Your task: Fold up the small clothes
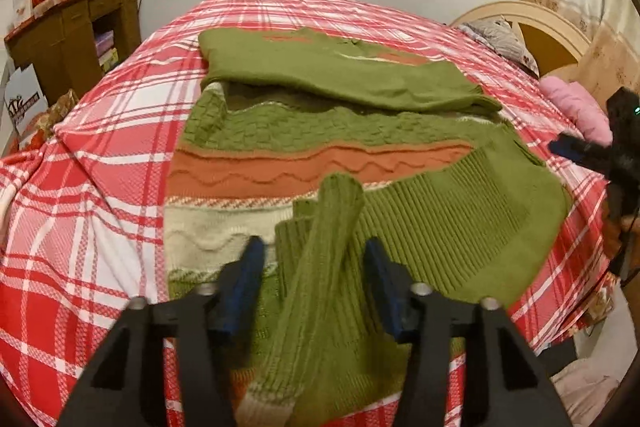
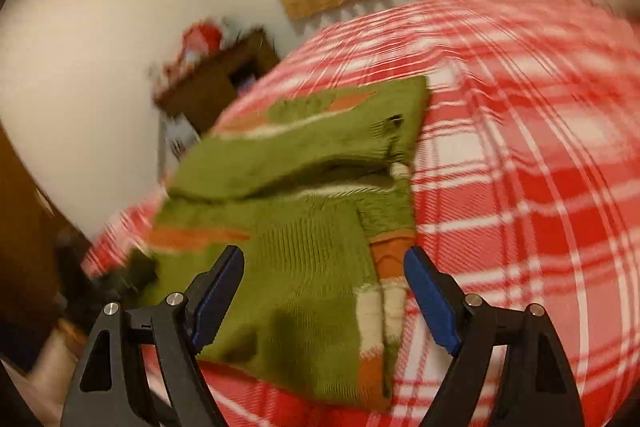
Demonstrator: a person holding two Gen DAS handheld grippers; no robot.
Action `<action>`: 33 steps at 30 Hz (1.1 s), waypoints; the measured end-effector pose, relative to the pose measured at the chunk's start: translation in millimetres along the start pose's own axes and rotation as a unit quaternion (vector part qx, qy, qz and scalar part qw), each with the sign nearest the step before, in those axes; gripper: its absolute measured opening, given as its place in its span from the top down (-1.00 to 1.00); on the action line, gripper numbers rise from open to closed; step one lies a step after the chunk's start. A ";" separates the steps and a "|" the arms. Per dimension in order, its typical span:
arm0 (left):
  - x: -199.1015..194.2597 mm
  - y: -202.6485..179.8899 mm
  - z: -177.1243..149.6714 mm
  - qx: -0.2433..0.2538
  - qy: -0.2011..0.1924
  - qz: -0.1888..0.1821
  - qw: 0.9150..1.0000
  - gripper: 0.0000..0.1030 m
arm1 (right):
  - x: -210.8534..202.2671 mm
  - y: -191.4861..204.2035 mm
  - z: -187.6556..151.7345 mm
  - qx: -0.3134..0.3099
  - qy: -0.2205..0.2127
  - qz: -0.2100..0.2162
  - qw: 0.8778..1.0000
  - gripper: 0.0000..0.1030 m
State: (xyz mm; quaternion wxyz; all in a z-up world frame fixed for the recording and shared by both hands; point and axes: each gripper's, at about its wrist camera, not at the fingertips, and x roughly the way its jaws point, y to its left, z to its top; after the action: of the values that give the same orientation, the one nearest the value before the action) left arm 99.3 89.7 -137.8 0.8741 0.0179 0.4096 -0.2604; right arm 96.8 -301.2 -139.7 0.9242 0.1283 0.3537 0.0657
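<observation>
A green knit sweater [image 1: 320,131] with orange and cream stripes lies on the bed, partly folded: its far part is turned over on itself and a sleeve [image 1: 320,267] lies across the body toward me. My left gripper [image 1: 314,251] is open, its blue pads on either side of the sleeve, just above it. My right gripper [image 2: 324,259] is open and empty over the sweater's near edge [image 2: 288,307]; its view is motion-blurred. It also shows at the right edge of the left wrist view [image 1: 576,147].
A red and white plaid bedspread [image 1: 100,187] covers the bed. A brown cabinet [image 1: 72,39] with clutter stands at the far left. A headboard [image 1: 532,27], a patterned pillow [image 1: 500,35] and pink cloth [image 1: 576,103] are at the right.
</observation>
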 end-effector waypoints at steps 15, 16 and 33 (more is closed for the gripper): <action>-3.0 13.3 -8.8 -0.041 0.009 -0.039 0.998 0.30 | 12.6 27.7 -20.2 -0.087 0.013 -0.065 0.994 0.75; -3.6 12.9 -10.2 -0.038 0.008 -0.034 0.999 0.27 | 6.4 23.9 -22.7 -0.076 0.007 -0.070 0.995 0.75; -1.2 20.2 -9.6 -0.068 0.008 -0.028 0.997 0.71 | 12.7 4.5 -19.4 0.003 0.023 -0.029 0.999 -0.36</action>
State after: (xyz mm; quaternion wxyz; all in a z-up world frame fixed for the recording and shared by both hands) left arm 101.4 110.0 -146.9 0.8622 -0.0505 0.4339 -0.2564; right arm 93.1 -290.5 -160.4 0.9170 0.1193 0.3785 0.0411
